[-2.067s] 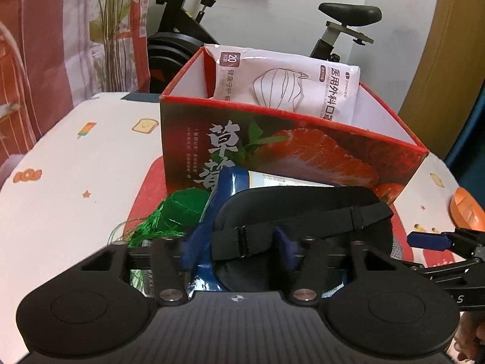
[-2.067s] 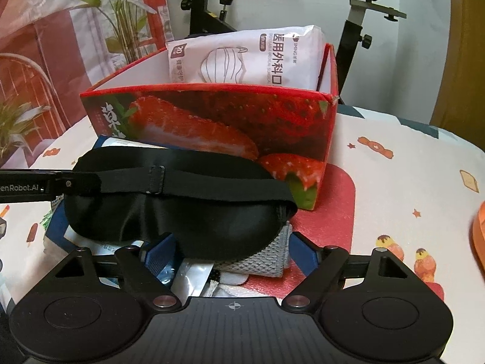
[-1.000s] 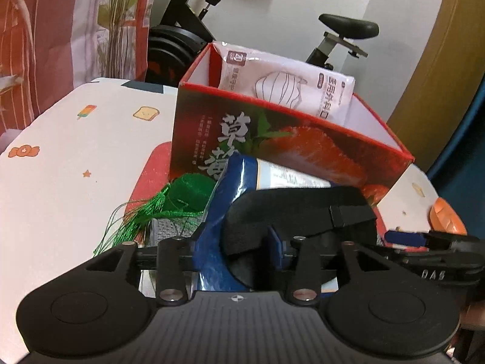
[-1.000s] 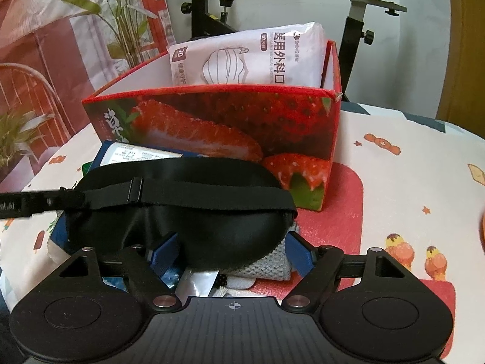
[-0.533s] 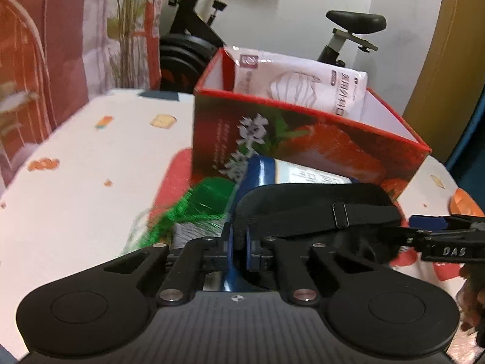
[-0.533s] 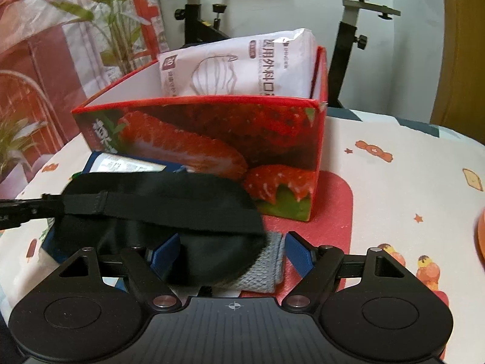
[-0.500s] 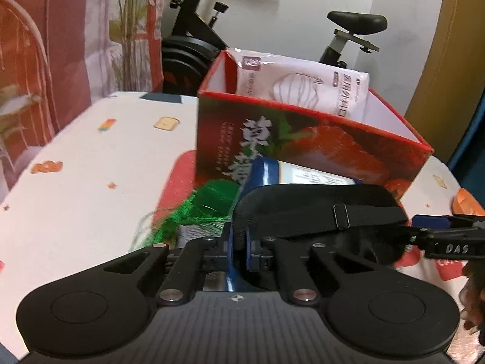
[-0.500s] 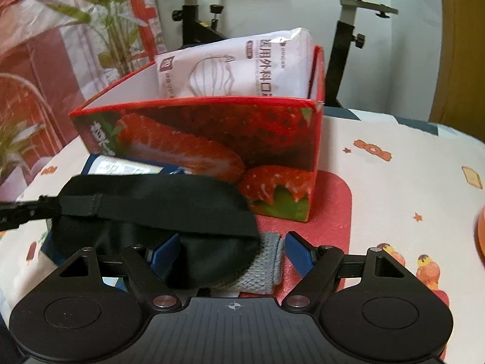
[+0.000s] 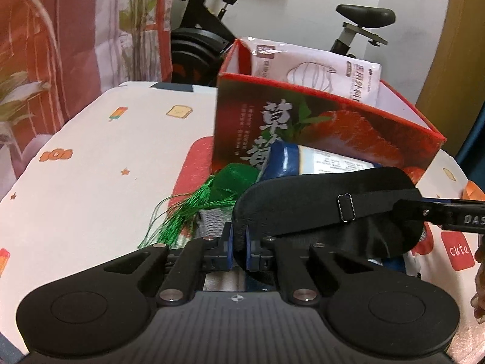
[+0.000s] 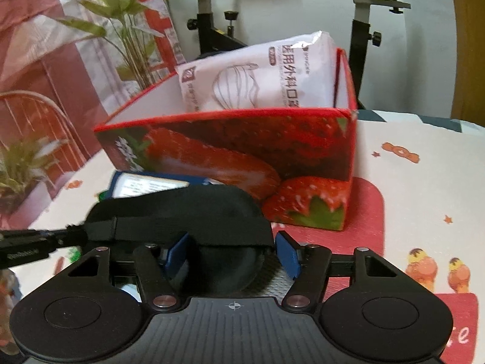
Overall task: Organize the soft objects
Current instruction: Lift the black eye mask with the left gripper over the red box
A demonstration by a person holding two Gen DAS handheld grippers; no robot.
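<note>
The left gripper (image 9: 239, 250) is clenched on the eye mask (image 9: 327, 206) at lower centre, in front of the box (image 9: 327, 130); the right gripper (image 10: 232, 253), fingers apart, straddles the mask's other end.

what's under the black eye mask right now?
Under the eye mask a blue packet sticks out toward the strawberry box, with grey knit fabric and a green tassel at its left. Anything directly beneath the mask is covered.
</note>
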